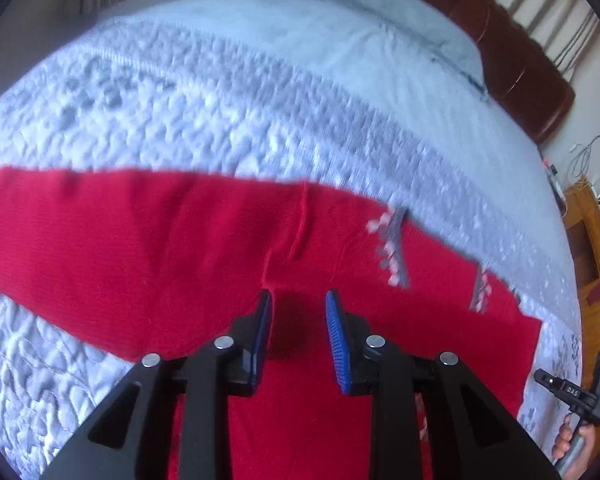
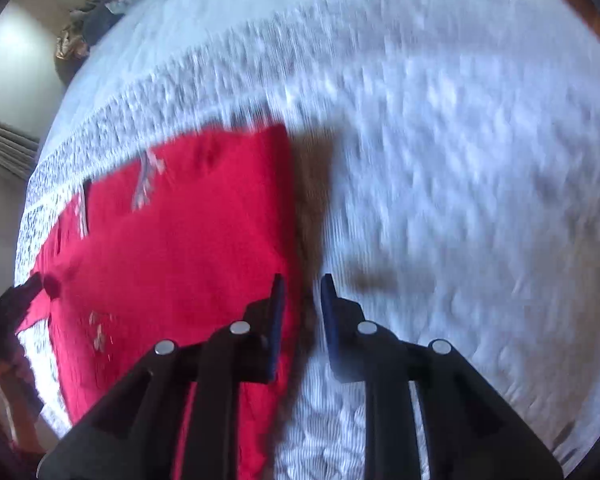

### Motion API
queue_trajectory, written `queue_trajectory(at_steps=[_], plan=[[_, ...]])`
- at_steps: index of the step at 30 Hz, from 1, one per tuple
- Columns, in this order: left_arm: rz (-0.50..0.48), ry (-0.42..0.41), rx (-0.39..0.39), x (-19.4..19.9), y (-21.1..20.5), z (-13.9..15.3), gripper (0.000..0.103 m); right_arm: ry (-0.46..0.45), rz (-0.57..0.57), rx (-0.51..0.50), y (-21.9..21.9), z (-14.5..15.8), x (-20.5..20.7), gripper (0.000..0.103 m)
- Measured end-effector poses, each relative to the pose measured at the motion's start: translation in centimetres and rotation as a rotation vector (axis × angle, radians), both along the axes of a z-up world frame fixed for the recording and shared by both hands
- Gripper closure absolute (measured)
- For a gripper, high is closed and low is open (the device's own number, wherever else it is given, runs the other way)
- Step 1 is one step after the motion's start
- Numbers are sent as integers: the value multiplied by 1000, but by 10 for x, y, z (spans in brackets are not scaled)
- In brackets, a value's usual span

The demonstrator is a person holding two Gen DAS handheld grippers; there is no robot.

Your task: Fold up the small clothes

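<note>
A red knitted garment (image 1: 180, 248) with small grey-and-white patterns lies spread flat on a quilted bedspread (image 1: 160, 112). My left gripper (image 1: 298, 300) hangs open just above the red cloth, nothing between its blue pads. In the right wrist view the same red garment (image 2: 180, 248) lies to the left, its right edge running down the middle. My right gripper (image 2: 302, 284) is open and empty, just above that right edge, its left finger over the red cloth and its right finger over the bedspread (image 2: 460, 160). The right gripper also shows in the left wrist view (image 1: 572, 392), off the garment's right end.
The bed fills both views. A brown headboard (image 1: 512, 60) and a pale pillow (image 1: 380, 28) lie at the far end. A wooden cabinet (image 1: 592, 240) stands to the right. A pile of dark clothes (image 2: 84, 28) sits at the bed's far left corner.
</note>
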State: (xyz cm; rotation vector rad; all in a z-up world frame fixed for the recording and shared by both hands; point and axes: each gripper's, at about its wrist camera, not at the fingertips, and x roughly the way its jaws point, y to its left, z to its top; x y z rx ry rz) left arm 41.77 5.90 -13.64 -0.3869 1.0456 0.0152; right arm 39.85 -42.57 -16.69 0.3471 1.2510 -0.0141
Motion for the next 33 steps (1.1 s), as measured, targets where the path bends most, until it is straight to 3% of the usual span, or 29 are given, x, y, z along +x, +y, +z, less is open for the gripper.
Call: queue_trajectory(at_steps=[4,7,11,14,16,17,18,22,23,28,33], plan=[[-96,-56,-34,12,-27,12,68,-41,34,40,16,3,31,84],[-151,-7,-22,24,-45,-8,68,17,19,25,23,-16,46,84],[-143,128,5,33,-44,-54,70,75,-18,-15,16,-47,51,89],[-161,104,1,28,-39,-58,76,57,-28,-19,17,-41,48,89],[-161,85,-19,19,-30,-46,72,36,-22,-41,19,-28,37,84],[-162,70,-20,12,-24,-38,61,16,-4,-48,24,-18,27,77],[-171,41,-6,2,-14,-26,51,1,22,-49,31,-10,15,75],[-174,9,100,-34,32,1,47,-15,152,-19,69,5,-44,73],[-160,17,125,-39,45,3,41,-6,183,-12,80,3,-57,72],[27,105,195,-73,154,-1,31,49,286,-50,130,-11,-103,69],[285,183,114,-104,268,-11,25,60,336,-93,169,-21,-120,63]])
